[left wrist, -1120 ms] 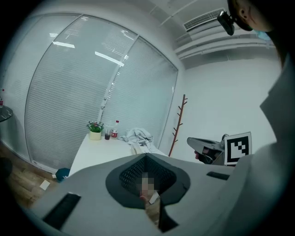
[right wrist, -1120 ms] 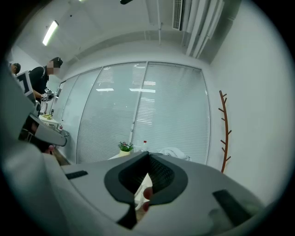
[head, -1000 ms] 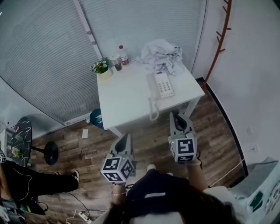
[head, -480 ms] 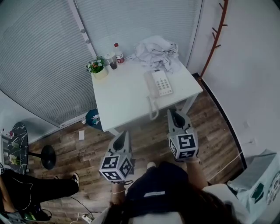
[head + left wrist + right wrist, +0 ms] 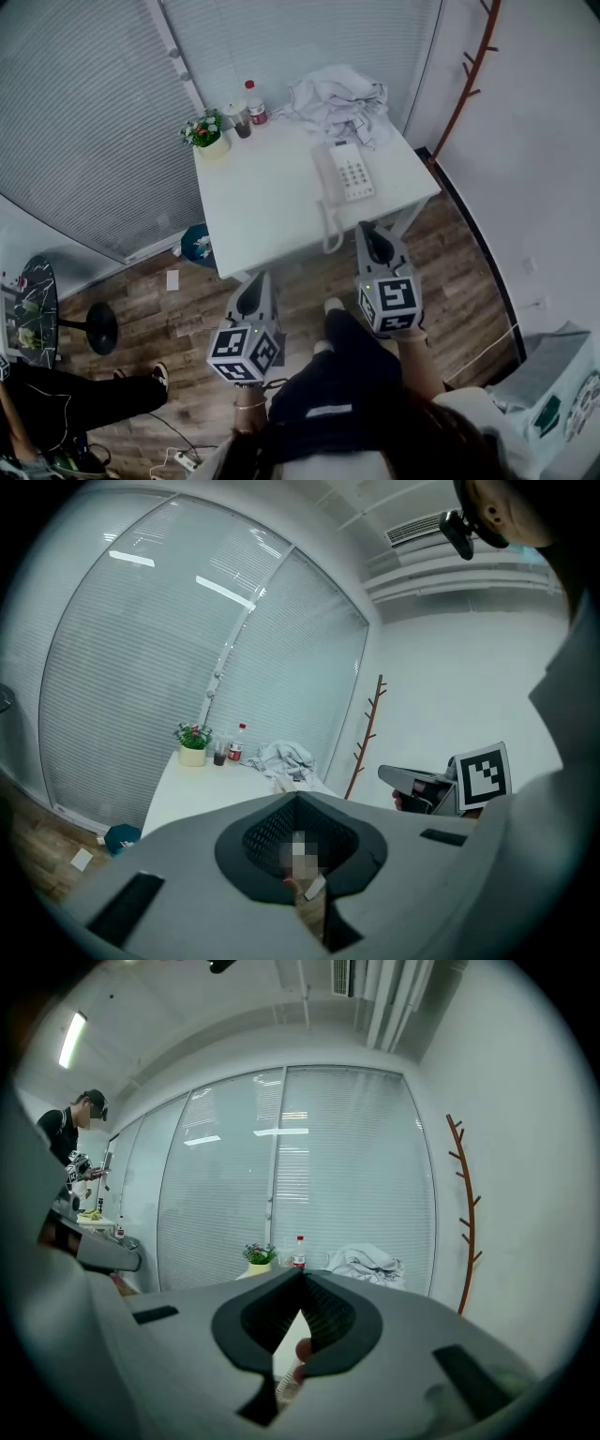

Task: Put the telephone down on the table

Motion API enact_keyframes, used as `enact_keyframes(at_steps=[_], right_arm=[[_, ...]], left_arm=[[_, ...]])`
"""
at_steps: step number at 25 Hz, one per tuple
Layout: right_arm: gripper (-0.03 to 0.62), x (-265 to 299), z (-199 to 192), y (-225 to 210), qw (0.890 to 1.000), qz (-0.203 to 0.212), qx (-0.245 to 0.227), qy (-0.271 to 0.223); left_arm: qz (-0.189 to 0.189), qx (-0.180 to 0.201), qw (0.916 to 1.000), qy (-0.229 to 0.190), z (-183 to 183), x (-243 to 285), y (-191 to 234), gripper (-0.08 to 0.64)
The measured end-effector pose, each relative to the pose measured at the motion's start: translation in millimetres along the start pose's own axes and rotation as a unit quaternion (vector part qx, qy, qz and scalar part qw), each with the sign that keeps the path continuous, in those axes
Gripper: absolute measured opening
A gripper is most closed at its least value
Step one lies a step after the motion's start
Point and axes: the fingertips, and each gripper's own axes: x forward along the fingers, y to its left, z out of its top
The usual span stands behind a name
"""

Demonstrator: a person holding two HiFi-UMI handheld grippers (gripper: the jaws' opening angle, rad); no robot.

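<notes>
White table [image 5: 262, 202] bears the telephone [image 5: 349, 173]; left gripper [image 5: 255, 289] and right gripper [image 5: 376, 236] closed.

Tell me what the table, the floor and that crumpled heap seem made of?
Table: probably white laminate or painted board, smooth and matte, no grain. Floor: wood or wood-look planks, brown streaks and seams. Heap: soft pale cloth, rumpled in folds.

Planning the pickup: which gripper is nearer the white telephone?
The right gripper, its tip by the white keypad telephone; the left gripper sits farther back.
</notes>
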Motion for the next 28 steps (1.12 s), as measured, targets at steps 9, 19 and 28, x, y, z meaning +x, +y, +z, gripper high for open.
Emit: enact_keyframes(at_steps=[9, 19, 28], right_arm=[[0.002, 47, -6, -15, 1.0, 0.007, -0.002, 0.006], [0.002, 98, -15, -36, 1.0, 0.015, 0.003, 0.025], [0.002, 147, -20, -58, 0.999, 0.019, 0.005, 0.041]], left_arm=[[0.018, 0.007, 0.9998, 0.005, 11, 39, 13, -0.002], [0.011, 0.007, 0.9997, 0.02, 18, 86, 12, -0.002], [0.024, 0.002, 0.9994, 0.026, 28, 130, 24, -0.002]])
